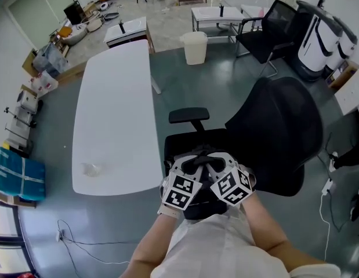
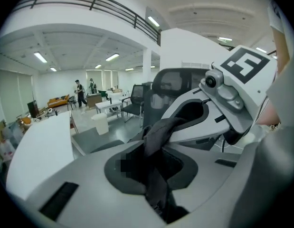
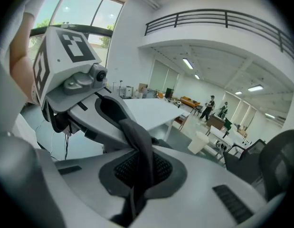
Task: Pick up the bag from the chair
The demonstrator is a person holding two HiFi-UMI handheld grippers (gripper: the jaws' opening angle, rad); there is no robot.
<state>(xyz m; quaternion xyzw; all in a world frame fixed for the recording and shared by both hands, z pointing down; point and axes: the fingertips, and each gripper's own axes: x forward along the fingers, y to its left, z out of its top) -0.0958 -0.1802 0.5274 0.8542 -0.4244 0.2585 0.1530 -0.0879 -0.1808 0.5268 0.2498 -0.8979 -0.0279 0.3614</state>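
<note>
Grippers: we count two; left gripper (image 1: 189, 165), right gripper (image 1: 218, 165) both clamp one bag strap (image 2: 156, 141).
Below: one office chair (image 1: 283, 132).

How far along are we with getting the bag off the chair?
Done: approach and grasp. In hand: the left gripper and right gripper are each shut on the bag's dark strap, side by side above the office chair seat. Left: raising the black bag clear; I cannot tell whether it is off the seat yet.
</note>
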